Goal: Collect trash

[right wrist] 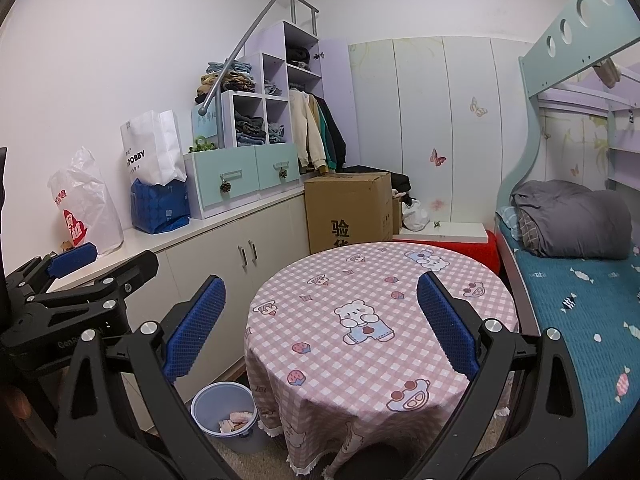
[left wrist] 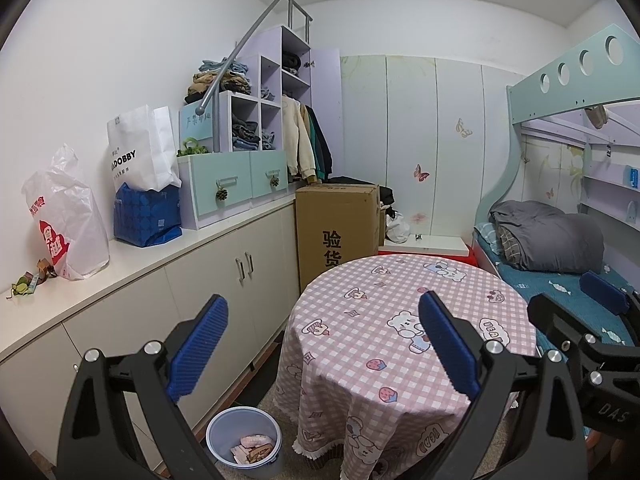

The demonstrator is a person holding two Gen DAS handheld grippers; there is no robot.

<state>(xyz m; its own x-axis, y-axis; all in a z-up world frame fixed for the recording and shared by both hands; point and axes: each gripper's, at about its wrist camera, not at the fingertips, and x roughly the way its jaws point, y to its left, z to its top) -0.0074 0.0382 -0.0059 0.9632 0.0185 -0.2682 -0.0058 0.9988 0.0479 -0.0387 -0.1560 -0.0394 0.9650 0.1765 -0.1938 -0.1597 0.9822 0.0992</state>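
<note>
Left wrist view: left gripper (left wrist: 320, 336) and right gripper (right wrist: 320, 324) with jaws wide, empty; bin (left wrist: 244, 436) holding wrappers, desk (left wrist: 396, 300) bare, scraps (left wrist: 30, 280) seemingly uncollected on cabinet top (left wrist: 168, 252).

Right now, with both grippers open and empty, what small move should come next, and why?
Probably swing the left gripper left toward the scraps on the countertop beside the white plastic bag. The round table shows no litter, the bin already holds wrappers, and the right gripper sits farther away.
</note>
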